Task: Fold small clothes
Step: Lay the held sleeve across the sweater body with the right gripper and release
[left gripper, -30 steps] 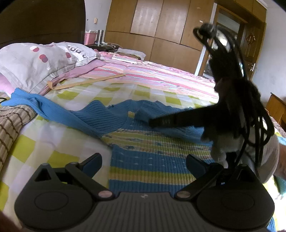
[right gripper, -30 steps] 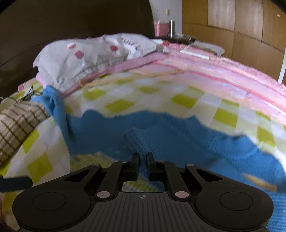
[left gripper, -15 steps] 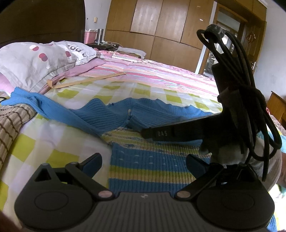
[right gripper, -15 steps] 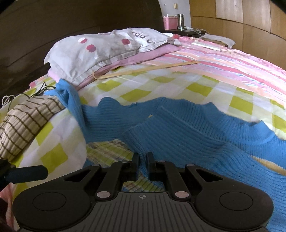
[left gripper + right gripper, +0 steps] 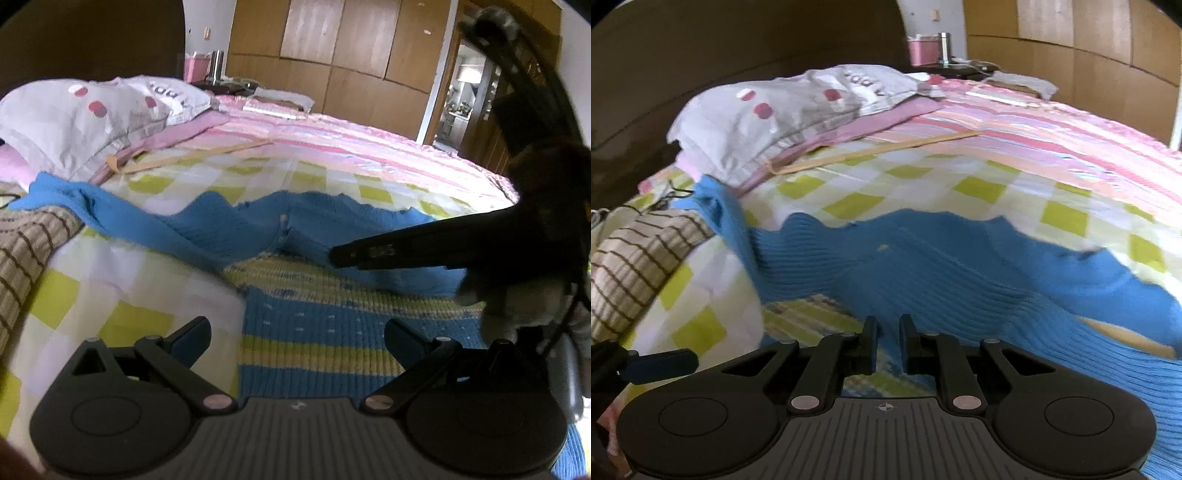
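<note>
A small blue knit sweater (image 5: 317,325) with yellow stripes lies on the checked bedsheet (image 5: 122,291). One sleeve is folded across its chest (image 5: 945,273); the other sleeve (image 5: 70,194) stretches left toward the pillow. My left gripper (image 5: 297,332) is open and empty above the sweater's lower left part. My right gripper (image 5: 886,332) is shut on the folded sleeve's blue fabric. In the left wrist view the right gripper (image 5: 338,254) reaches in from the right over the sweater's chest.
A white spotted pillow (image 5: 85,118) lies at the back left. A brown striped cloth (image 5: 635,254) lies at the left edge. A pink striped blanket (image 5: 369,144) covers the far bed. Wooden wardrobes (image 5: 351,48) stand behind.
My right gripper has carried the sleeve across the chest, first leftward, then back to the right and a little farther. The sleeve fabric now lies flatter. My left gripper has stayed open, barely moving.
</note>
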